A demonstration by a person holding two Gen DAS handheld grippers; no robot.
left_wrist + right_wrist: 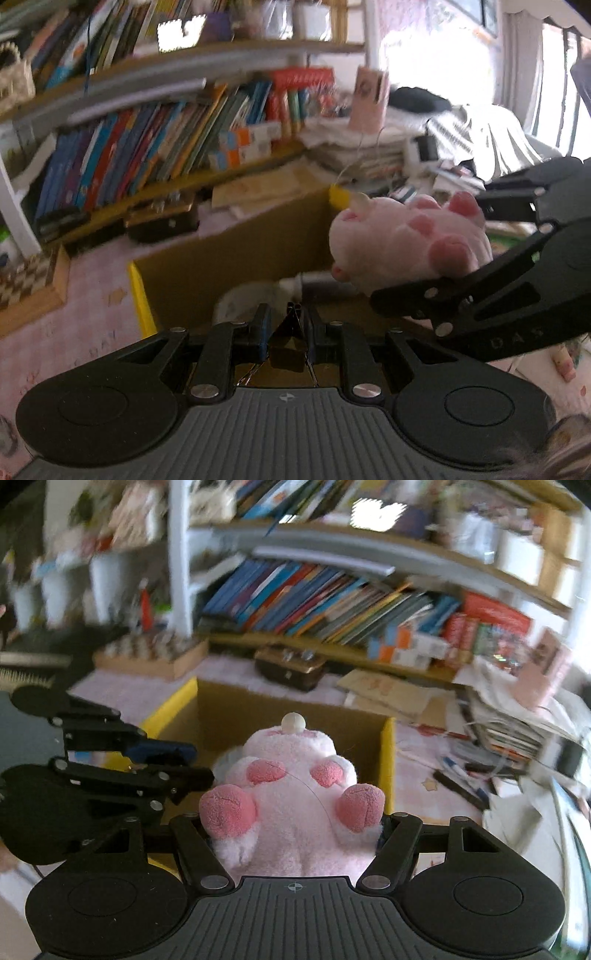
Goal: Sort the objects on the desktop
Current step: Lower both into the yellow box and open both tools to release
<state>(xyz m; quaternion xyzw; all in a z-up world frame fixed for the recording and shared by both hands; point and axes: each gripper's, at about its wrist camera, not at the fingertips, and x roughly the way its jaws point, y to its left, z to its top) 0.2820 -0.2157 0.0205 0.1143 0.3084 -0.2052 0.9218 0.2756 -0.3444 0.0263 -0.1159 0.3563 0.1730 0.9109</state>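
A pink plush toy (291, 794) is clamped, belly up, in the half-spread right gripper (295, 827) above the open cardboard box (388, 760), presumably for dropping in. Beside it over the box, a black binder clip (293, 314) is pinched in the closed left gripper (288, 325).

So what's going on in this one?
A person is clearing a cluttered desk with two handheld claws. The right claw grips a pink plush toy above an open cardboard box with yellow-edged flaps. The left claw is shut on a black binder clip, also by the box. Neither item is dropped in yet.
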